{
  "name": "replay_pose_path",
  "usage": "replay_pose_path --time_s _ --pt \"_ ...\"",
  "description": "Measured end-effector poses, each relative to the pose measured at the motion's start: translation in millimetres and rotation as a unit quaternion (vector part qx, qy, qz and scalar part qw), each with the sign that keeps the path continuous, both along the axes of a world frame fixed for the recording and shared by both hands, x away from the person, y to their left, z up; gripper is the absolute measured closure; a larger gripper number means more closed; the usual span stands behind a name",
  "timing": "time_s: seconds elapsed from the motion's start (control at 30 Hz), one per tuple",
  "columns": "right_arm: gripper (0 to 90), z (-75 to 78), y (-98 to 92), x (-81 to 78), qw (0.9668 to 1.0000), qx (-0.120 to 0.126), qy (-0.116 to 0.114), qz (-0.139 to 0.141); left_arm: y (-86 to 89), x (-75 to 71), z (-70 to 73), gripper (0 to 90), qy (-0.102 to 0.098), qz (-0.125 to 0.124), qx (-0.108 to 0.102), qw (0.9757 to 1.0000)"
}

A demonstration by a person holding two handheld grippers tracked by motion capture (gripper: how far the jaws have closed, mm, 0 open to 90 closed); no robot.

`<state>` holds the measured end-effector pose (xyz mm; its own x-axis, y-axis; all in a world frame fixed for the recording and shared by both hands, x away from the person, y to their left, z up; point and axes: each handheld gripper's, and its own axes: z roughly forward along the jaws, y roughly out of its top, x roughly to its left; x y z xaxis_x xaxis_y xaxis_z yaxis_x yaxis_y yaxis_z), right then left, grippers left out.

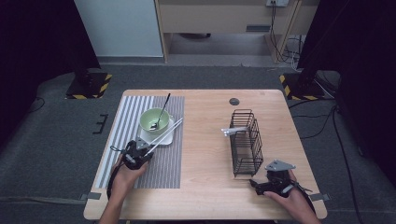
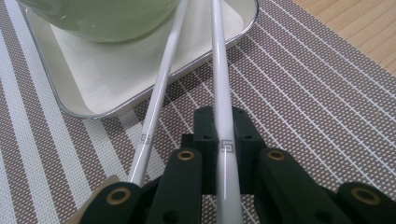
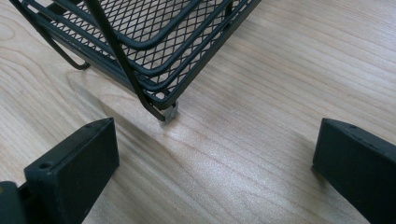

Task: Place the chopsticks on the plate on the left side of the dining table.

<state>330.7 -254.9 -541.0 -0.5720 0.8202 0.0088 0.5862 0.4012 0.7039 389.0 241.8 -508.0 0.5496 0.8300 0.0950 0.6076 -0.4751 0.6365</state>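
White chopsticks (image 2: 219, 70), green bowl (image 1: 153, 119), striped mat (image 1: 163, 158).

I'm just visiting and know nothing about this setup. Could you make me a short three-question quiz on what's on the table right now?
1. What does the left gripper hold?
2. True or false: the right gripper is clamped on the wire basket.
3. What lies in the green bowl: a) a fork, b) a dark spoon, c) nothing?

Key:
1. White chopsticks; one is clearly between the shut jaws, the other runs alongside.
2. False; its jaws stand open over bare table, near the basket's corner.
3. b.
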Motion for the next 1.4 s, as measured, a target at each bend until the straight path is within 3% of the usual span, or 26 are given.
replay_pose_path --time_s 0.77,1.4 --pt "0.4 0.0 0.1 -0.2 1.0000 0.000 0.000 -0.001 -0.8 7.3 -8.4 82.3 0.015 0.008 0.010 0.9998" --pt "0.4 0.1 0.4 -0.9 1.0000 0.001 0.001 -0.003 -3.0 11.8 -8.6 82.2 0.009 0.012 0.018 0.9997"
